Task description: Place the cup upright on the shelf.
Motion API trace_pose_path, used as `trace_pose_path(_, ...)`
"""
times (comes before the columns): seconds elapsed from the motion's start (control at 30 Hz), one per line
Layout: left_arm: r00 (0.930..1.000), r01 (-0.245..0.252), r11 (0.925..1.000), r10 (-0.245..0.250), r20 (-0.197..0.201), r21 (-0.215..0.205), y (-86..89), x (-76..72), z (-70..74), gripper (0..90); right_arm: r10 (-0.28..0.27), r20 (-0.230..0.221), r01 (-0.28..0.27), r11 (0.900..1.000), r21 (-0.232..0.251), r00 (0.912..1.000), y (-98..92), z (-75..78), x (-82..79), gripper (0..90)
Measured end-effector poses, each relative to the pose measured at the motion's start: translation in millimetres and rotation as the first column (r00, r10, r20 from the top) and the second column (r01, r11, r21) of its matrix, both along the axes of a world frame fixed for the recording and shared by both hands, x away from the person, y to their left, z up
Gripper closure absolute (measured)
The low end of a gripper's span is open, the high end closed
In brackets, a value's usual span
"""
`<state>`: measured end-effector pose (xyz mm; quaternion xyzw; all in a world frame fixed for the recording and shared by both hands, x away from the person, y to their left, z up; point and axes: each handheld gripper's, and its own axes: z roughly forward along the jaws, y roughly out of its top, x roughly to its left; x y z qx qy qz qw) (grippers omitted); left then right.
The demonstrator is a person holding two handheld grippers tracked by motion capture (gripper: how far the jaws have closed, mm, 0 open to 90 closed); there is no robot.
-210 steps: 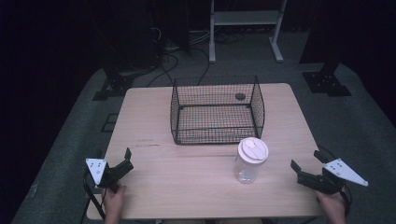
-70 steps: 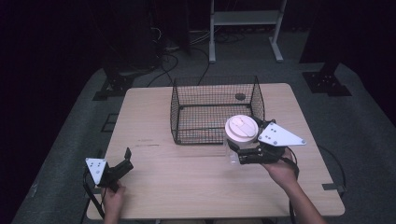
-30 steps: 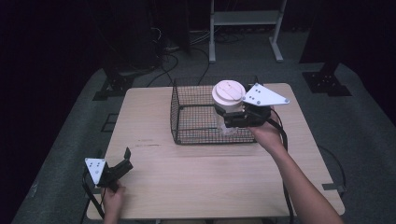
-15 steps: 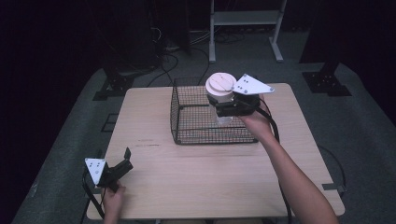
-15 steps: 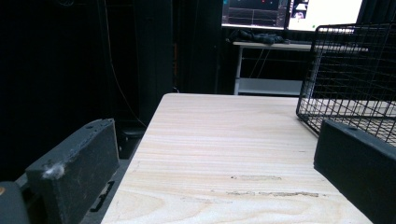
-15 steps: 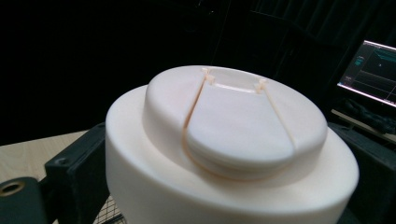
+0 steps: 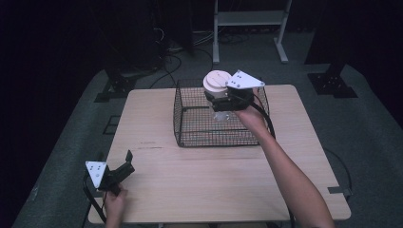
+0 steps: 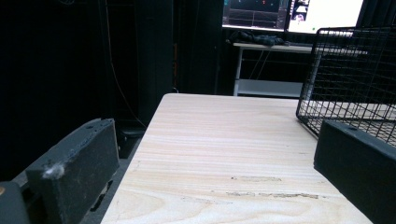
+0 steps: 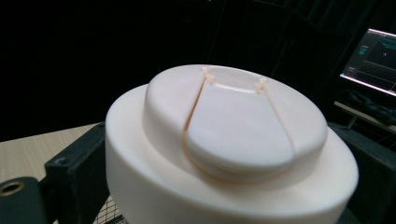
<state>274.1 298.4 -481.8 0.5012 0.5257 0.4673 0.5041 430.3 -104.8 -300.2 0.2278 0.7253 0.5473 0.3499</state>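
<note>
High view, lower left of frame: the left gripper [image 7: 124, 167] rests idle on the table [image 7: 214, 185], jaws parted. Farther up, at centre, the right gripper [image 7: 219, 100] clamps the lidded cup [image 7: 217, 81] upright, directly above the wire basket [image 7: 190, 128], poised for lowering.

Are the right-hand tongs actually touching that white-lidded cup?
Touching. The right gripper view shows both black jaws of the right tongs pressed against the cup just under its lid.

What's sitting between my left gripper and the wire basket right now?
Nothing but bare wooden table. The high view shows the left gripper near the table's front left corner and the wire basket further back, with empty tabletop between them; the left gripper view agrees.
</note>
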Motion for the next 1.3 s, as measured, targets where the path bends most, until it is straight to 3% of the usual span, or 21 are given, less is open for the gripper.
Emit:
trace_pose_path(0.4, 1.0000, 0.003, 1.0000, -0.003, 0.001, -0.002, 0.3, 0.2, -0.1, 0.0, -0.010, -0.034, 0.011, 1.000, 0.014, 0.9994, 8.1, -19.7, 25.0, 4.1)
trace_pose_path(0.57, 1.0000, 0.001, 0.9999, -0.001, 0.001, -0.014, 1.9, -0.3, 0.0, 0.0, -0.033, -0.070, 0.034, 0.999, 0.013, 0.9970, 10.8, -30.2, 37.1, 4.1)
trace_pose_path(1.3, 1.0000, 0.004, 0.9998, -0.004, 0.006, -0.020, 2.9, -0.1, -0.1, 0.0, -0.014, -0.144, 0.015, 1.000, 0.007, 0.9895, 20.9, -76.1, 69.5, 4.1)
